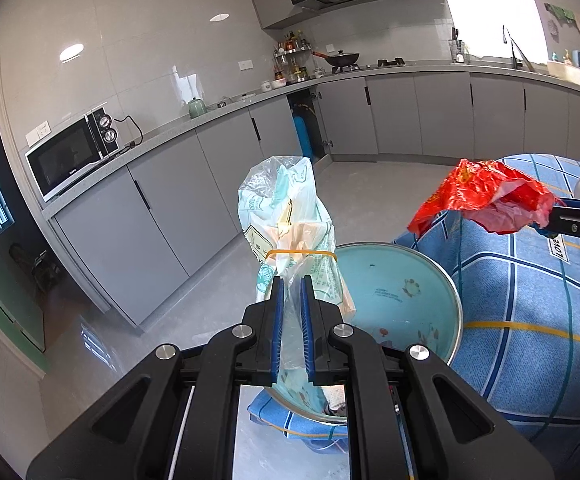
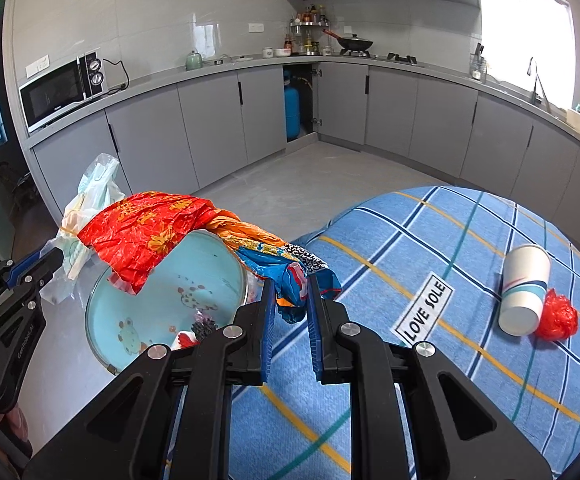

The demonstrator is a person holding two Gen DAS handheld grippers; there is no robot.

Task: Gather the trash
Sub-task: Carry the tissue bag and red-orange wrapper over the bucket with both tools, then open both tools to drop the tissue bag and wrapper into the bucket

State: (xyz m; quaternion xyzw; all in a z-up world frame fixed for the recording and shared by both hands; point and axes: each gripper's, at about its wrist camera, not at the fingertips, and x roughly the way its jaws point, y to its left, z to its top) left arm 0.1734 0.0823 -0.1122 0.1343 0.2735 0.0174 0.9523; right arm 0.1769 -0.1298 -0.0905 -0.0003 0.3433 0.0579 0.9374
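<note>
My left gripper (image 1: pixel 291 284) is shut on a clear printed plastic bag (image 1: pixel 286 216) bound with a yellow rubber band, held upright over the near rim of a light-blue enamel basin (image 1: pixel 402 280). My right gripper (image 2: pixel 289 286) is shut on a crumpled red and blue wrapper (image 2: pixel 150 228) that hangs out leftward above the basin (image 2: pixel 162 288). In the left wrist view the red wrapper (image 1: pixel 486 196) and right gripper (image 1: pixel 558 216) come in from the right edge. The left gripper (image 2: pixel 56 260) with its bag (image 2: pixel 90 200) shows at the left of the right wrist view. A few scraps lie in the basin.
The table wears a blue plaid cloth (image 2: pixel 430 320) with a "LOVE SOLE" label. A white paper cup (image 2: pixel 524 290) lies on its side beside a red crumpled bag (image 2: pixel 557 316) at the right. Grey kitchen cabinets (image 2: pixel 210 120), a microwave (image 2: pixel 58 90) and grey floor lie beyond.
</note>
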